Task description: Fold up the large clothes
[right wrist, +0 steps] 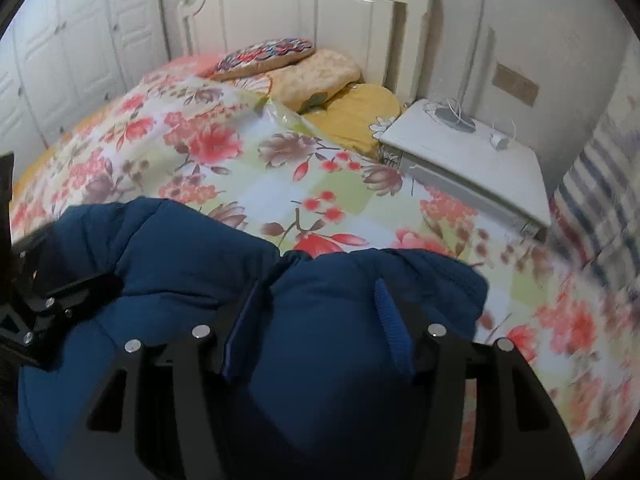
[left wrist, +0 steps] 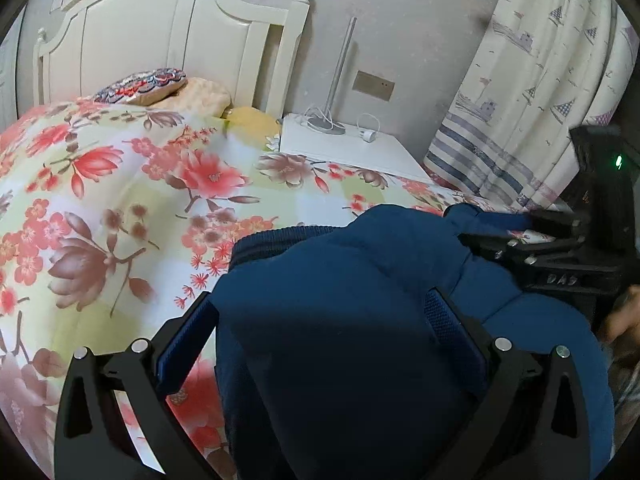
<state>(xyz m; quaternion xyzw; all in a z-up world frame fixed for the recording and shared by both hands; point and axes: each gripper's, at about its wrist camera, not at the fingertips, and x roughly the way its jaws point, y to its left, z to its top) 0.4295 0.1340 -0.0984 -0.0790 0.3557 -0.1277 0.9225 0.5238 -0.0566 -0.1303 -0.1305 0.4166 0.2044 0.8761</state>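
left gripper (left wrist: 320, 344): we see it pitched downward over the bed; its blue pads stand wide on either side of a thick bulge of the jacket (left wrist: 360, 300); left pad looks just clear of the cloth, right pad lies against it; we cannot tell whether it is clamping

right gripper (right wrist: 316, 328): angled down; we see its pads (right wrist: 394, 332) against a padded fold of the jacket, one each side; grasping that fold; in the left wrist view its black body sits at the right edge, blurred, fingers on a narrow blue strip of the jacket

hand (left wrist: 624, 320): blurred bit of one at the right edge, behind the right gripper

jacket: dark blue, puffy, bunched in a heap on the floral quilt (left wrist: 120, 200), at the near side of the bed

edges: jacket's ribbed hem faces the headboard (left wrist: 160, 40); bed's side edge runs just beside the white nightstand (right wrist: 472, 164); curtain (left wrist: 540, 100) hangs beyond that

open room: we see wide bare quilt between jacket and pillows (right wrist: 312, 68); far side of the quilt is free too, toward the wardrobe doors (right wrist: 72, 60)

nightstand top: lamp base (right wrist: 454, 118) and a small white charger (right wrist: 500, 142) with its cable
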